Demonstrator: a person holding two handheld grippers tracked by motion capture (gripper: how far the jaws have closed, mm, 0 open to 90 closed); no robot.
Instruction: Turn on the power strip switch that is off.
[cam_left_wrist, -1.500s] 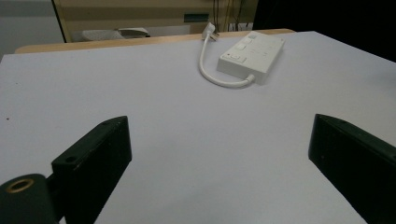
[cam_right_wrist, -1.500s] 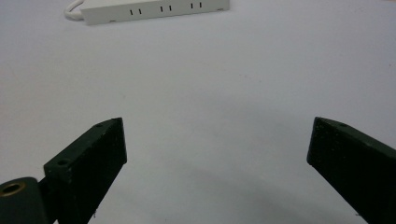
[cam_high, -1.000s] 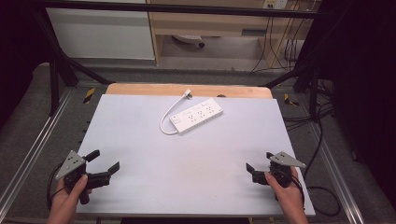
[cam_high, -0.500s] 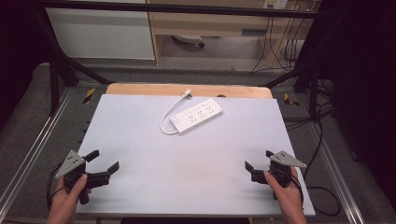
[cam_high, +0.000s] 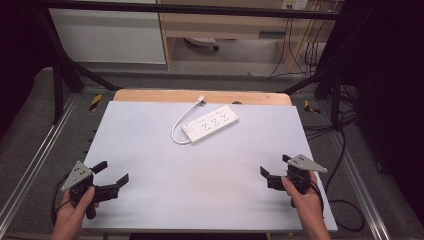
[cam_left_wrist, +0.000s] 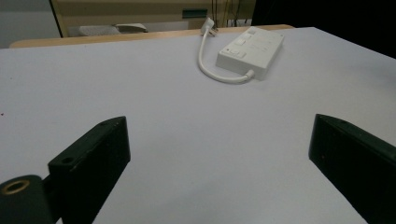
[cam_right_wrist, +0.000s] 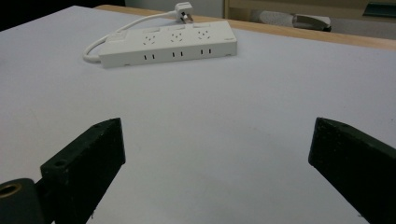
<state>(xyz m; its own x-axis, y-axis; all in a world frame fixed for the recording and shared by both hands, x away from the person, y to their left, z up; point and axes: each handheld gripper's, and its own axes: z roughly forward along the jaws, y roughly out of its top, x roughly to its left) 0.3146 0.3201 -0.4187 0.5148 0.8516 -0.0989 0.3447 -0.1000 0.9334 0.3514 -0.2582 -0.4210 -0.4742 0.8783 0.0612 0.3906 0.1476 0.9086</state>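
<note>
1. Almost nothing had changed in the last second. The left hand-held gripper (cam_high: 111, 176) sat in the same spot at the near left of the surface (cam_high: 150, 150), with its jaws wide and nothing in them.
2. The right hand-held gripper (cam_high: 274, 171) had slid just a tiny bit to the left. Its jaws were wide too, and empty.
3. So the work had not really begun. Both looked ready to reach.
4. The power strip (cam_high: 210, 123) lay flat near the far edge, a bit right of the middle and well apart from both grippers. Nobody touched it.
5. Its white cord (cam_high: 176, 131) looped out to the left and bent back to the plug (cam_high: 201, 100), which lay at the far rim.
6. Nothing stood in the way. The surface between the grippers and the strip was bare.
7. The looped cord could snag a jaw coming from the left, I think.
</note>
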